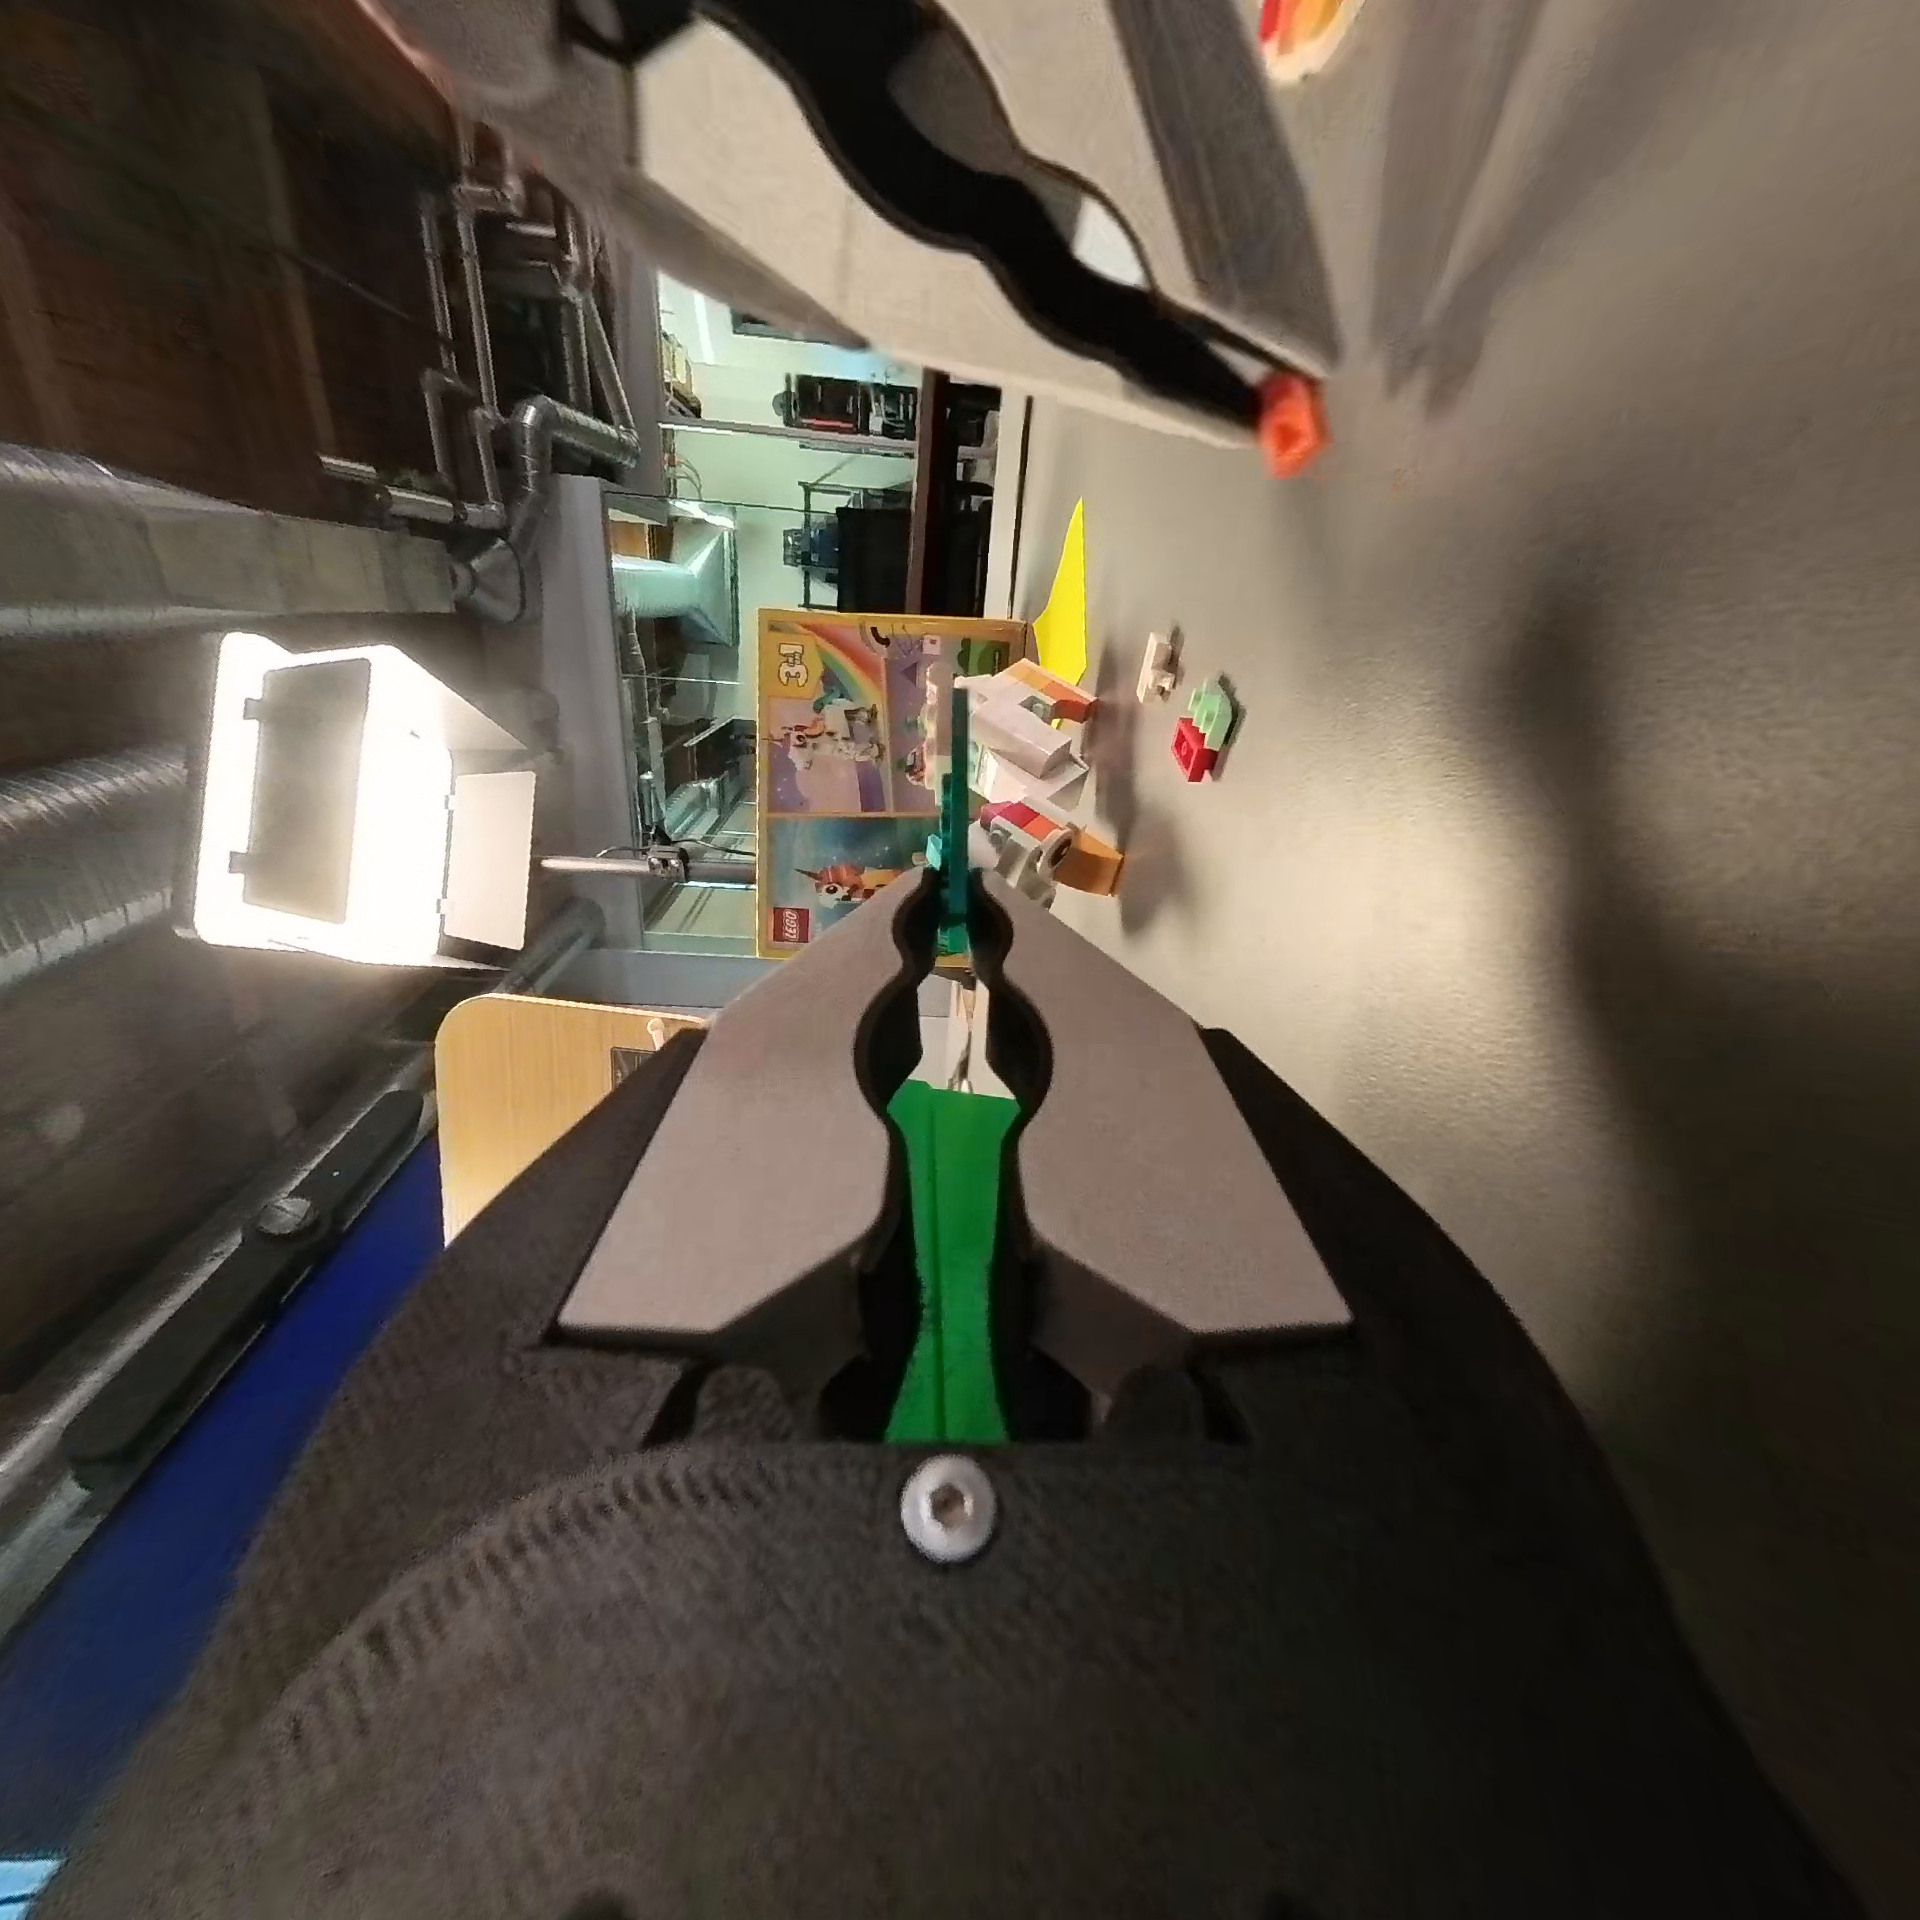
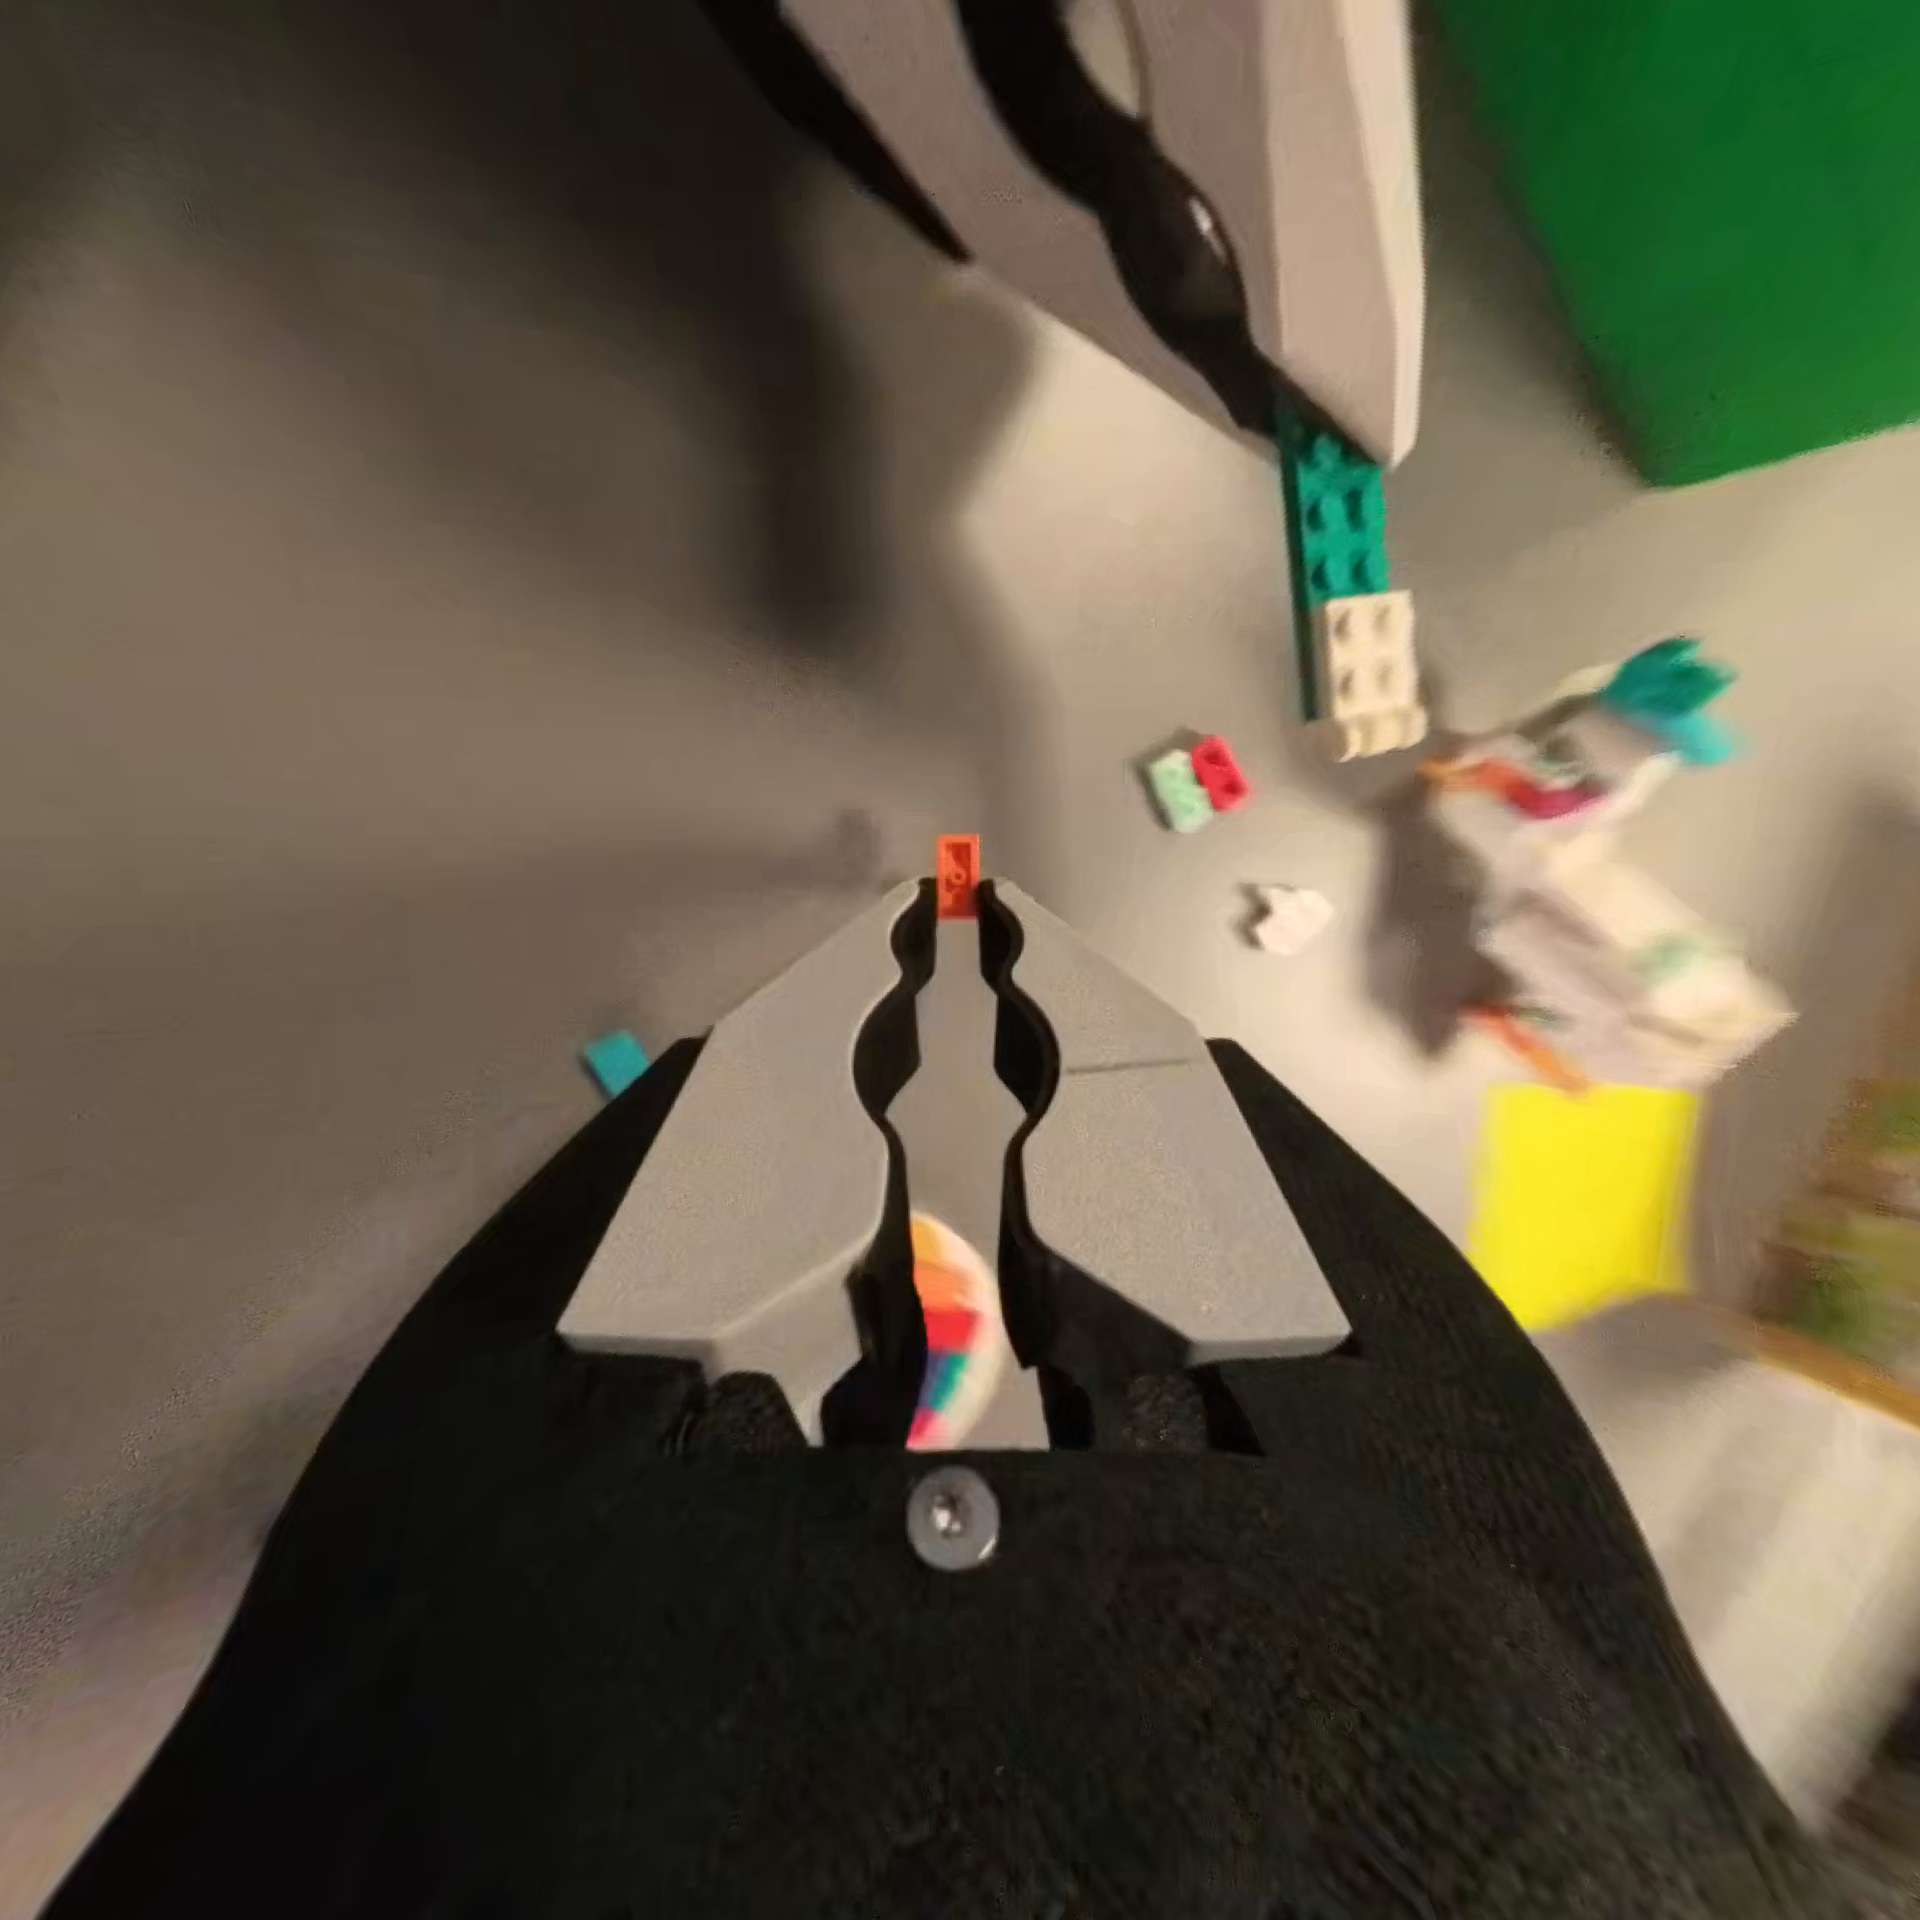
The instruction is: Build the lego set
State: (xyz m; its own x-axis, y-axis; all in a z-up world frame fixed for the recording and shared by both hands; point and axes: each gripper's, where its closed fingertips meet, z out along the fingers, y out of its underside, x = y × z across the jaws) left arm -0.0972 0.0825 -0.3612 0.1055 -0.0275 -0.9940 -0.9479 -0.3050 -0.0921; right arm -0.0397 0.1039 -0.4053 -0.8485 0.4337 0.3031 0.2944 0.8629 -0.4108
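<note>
- The left gripper [image 1: 954, 904] has its grey fingers pinched narrow on one end of a long teal studded plate [image 2: 1335, 520]; a small white studded brick [image 2: 1369, 665] sits on the plate's far end
- It holds the plate by the tip and off the table, which probably leaves the stud face bare for the next piece
- The right gripper [image 2: 958, 891] has its fingers nearly together on a tiny orange-red lego piece [image 2: 958, 878], clamped at the very tips so most of the piece juts forward, likely to let it be pressed onto studs without the fingers fouling
- In the left wrist view the orange-red piece [image 1: 1288, 424] is well apart from the plate, so I judge joining is not yet done
- On the grey tabletop [image 1: 1558, 1039] a mint and red pair of small bricks [image 2: 1195, 781] lies touching, with a small white piece [image 2: 1286, 916] near it
- A part-built white animal figure with orange feet [image 1: 1029, 769] stands beside the colourful cardboard set box [image 1: 831, 790], kept clear of the working space; a yellow sheet [image 2: 1579, 1195] lies nearby
- The right wrist view is blurred, so finer detail is unclear
</note>
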